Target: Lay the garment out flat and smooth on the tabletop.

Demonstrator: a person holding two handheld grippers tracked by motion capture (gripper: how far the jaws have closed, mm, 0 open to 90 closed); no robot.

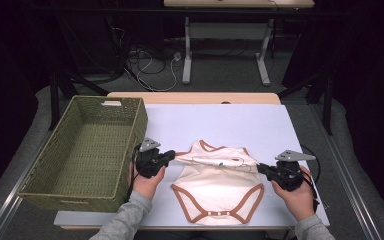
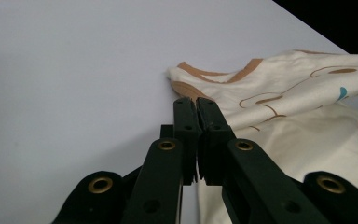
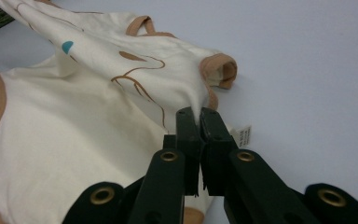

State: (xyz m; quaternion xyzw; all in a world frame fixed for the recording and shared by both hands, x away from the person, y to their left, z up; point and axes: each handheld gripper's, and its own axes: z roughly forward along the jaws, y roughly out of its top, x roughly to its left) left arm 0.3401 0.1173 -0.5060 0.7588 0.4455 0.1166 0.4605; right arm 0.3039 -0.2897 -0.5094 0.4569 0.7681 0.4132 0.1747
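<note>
A cream baby bodysuit (image 1: 215,182) with brown trim lies on the white table top (image 1: 240,125), its upper part pulled up into a taut fold between the two grippers. My left gripper (image 1: 172,157) is shut on the bodysuit's left side; in the left gripper view the jaws (image 2: 196,105) pinch the cloth (image 2: 284,93) near a brown-edged armhole. My right gripper (image 1: 259,168) is shut on the right side; in the right gripper view the jaws (image 3: 196,114) clamp the fabric (image 3: 98,84) just below a rolled brown cuff, beside a small white label (image 3: 243,135).
A green woven basket (image 1: 55,145) stands at the left of the table, close to my left hand. A wooden table edge (image 1: 195,97) runs behind the white top. Farther back are cables and a desk's white legs (image 1: 187,55) on the floor.
</note>
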